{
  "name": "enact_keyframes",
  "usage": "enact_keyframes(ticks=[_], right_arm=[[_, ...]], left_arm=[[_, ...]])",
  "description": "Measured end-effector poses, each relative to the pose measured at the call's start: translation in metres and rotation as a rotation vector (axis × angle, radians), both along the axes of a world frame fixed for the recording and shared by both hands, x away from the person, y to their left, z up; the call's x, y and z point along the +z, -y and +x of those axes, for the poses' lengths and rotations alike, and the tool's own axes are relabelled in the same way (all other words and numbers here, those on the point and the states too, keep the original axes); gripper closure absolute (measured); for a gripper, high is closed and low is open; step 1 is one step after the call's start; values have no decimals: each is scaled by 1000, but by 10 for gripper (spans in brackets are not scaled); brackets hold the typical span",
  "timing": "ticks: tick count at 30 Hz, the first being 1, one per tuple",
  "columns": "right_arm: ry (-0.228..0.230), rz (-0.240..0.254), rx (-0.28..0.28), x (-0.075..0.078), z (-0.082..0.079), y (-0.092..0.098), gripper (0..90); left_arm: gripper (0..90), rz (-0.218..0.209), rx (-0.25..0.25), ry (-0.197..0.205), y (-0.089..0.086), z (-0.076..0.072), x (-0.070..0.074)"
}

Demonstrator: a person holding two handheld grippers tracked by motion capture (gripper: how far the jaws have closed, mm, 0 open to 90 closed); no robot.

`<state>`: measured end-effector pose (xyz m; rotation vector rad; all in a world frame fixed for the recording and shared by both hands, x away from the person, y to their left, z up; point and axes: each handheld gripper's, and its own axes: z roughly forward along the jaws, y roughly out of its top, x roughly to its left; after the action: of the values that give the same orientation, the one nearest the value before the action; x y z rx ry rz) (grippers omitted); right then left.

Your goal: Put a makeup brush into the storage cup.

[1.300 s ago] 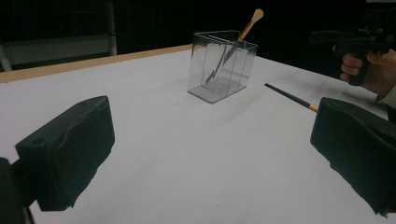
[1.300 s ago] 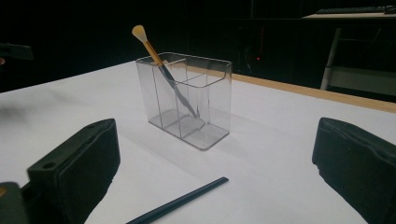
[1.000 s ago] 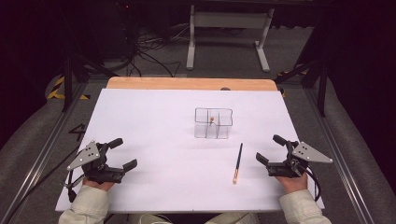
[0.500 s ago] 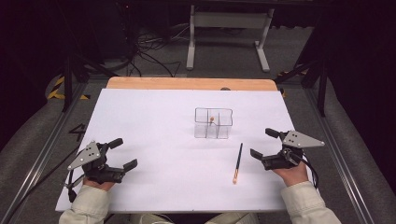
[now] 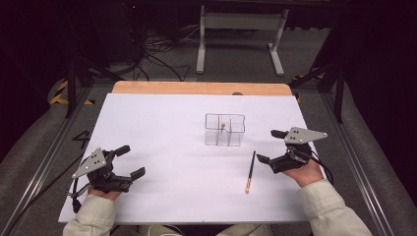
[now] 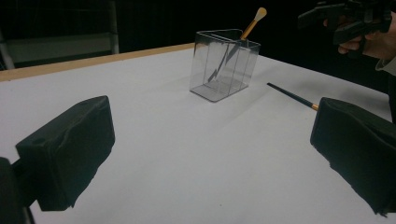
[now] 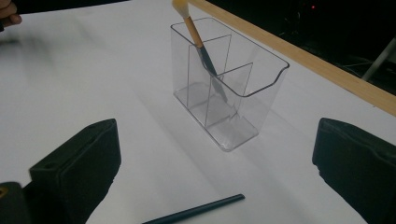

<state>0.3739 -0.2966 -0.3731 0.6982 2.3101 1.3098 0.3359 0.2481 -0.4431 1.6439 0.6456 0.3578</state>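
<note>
A clear plastic organizer [image 5: 224, 130] with compartments stands at the middle of the white table. One slim brush [image 5: 223, 126] leans in it, its tan end up [image 7: 196, 37]. A second dark brush [image 5: 250, 171] lies flat on the table, in front of the organizer and to its right. My right gripper [image 5: 267, 145] hovers open just right of that lying brush [image 7: 196, 212], its jaws aimed at the organizer [image 7: 229, 84]. My left gripper [image 5: 130, 160] rests open near the front left and faces the organizer [image 6: 224, 63]. Neither holds anything.
The white sheet [image 5: 162, 128] covers the table, with a wooden edge [image 5: 196, 88] at the back. Dark floor, cables and a metal stand [image 5: 238, 29] lie beyond. In the left gripper view, the other hand's gripper [image 6: 345, 21] shows at the top right.
My right gripper has moved forward and left, closer to the lying brush and the organizer. The left gripper has stayed where it was.
</note>
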Motion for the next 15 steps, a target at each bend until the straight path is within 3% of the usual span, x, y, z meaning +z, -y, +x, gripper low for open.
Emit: enact_keyframes(ticks=[15], right_arm=[[-52,-115,67,11,12,-11,19]], left_arm=[[4,8,1,-13,-2,-3,0]])
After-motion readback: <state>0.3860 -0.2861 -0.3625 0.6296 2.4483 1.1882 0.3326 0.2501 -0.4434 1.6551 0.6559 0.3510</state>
